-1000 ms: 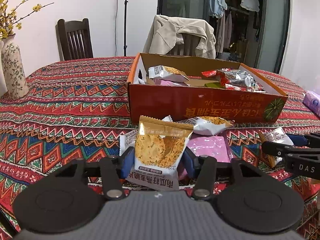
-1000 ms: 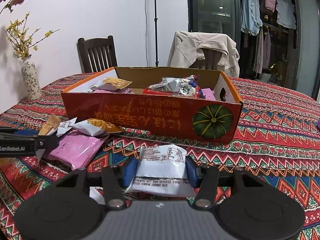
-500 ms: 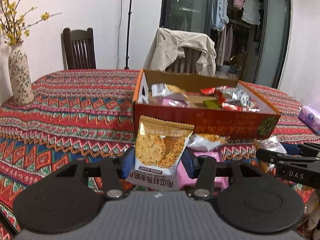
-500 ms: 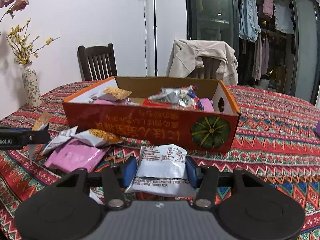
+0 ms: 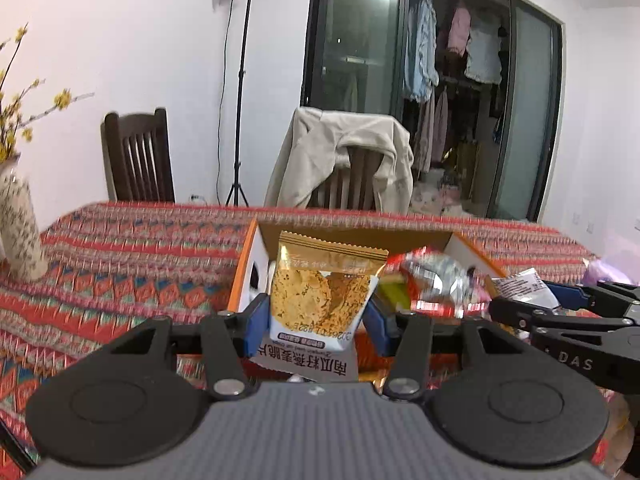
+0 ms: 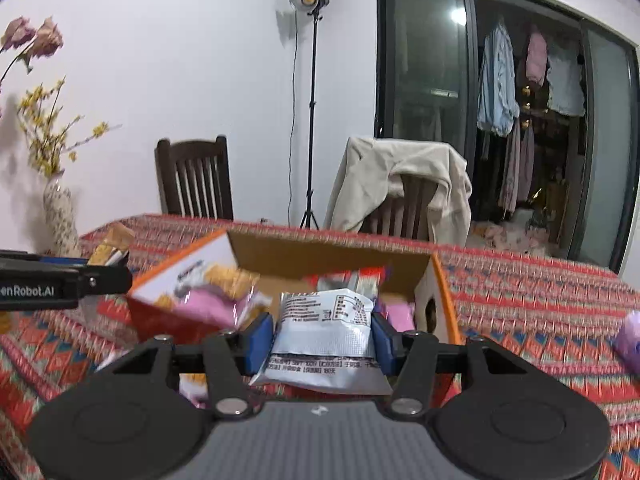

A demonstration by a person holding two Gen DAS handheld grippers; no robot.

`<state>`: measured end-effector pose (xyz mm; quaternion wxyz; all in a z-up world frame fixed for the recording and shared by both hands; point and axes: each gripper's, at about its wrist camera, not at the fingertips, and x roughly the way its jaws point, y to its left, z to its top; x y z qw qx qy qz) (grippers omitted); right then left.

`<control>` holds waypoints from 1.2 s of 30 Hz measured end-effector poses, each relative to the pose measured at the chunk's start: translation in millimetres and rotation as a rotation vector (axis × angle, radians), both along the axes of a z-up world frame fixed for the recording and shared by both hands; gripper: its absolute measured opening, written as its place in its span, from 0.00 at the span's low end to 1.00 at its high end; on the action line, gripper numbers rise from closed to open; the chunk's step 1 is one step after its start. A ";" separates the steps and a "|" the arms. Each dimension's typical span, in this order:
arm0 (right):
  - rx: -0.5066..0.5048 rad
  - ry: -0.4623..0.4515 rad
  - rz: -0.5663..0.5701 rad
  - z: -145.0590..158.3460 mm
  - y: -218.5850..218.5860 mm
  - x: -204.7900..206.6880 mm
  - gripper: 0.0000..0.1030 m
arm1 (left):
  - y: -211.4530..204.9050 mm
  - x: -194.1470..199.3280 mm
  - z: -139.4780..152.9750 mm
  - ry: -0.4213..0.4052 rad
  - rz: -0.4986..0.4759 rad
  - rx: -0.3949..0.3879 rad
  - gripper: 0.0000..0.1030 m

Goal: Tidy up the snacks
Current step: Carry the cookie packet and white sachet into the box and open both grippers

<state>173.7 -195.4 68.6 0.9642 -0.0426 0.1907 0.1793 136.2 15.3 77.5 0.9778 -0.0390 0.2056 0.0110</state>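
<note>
Clamping an orange cracker packet, the left gripper; right gripper clamps a silver packet.

Gold cracker packet upright, silver packet label-up; both before the orange box holding snacks.

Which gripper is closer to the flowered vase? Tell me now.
Left. The left gripper, holding the cracker packet, sits on the vase side of the orange box. The right gripper, holding the silver packet, is farther across.
</note>
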 end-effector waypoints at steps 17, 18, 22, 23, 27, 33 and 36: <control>0.055 -0.037 -0.107 16.6 12.4 87.7 0.50 | -3.4 97.5 19.8 -0.047 0.124 -0.043 0.50; 0.058 -0.038 -0.115 14.7 12.0 92.2 0.50 | -3.5 103.8 15.9 -0.043 0.128 -0.045 0.50; 0.084 -0.043 -0.147 0.8 3.2 103.5 0.50 | -1.2 114.7 -3.1 -0.035 0.141 -0.050 0.50; 0.088 -0.032 -0.140 -3.1 1.6 106.6 0.50 | -0.8 116.0 -6.8 -0.037 0.139 -0.046 0.50; 0.105 0.003 -0.115 -13.8 -2.5 115.9 0.50 | 1.4 124.6 -17.5 -0.013 0.121 -0.039 0.50; 0.087 0.023 -0.113 -23.5 0.2 118.3 0.53 | 7.0 126.2 -27.8 0.006 0.128 -0.048 0.54; 0.096 0.033 -0.109 -24.9 -1.3 118.8 0.68 | 11.7 119.9 -27.9 -0.027 0.123 -0.091 0.82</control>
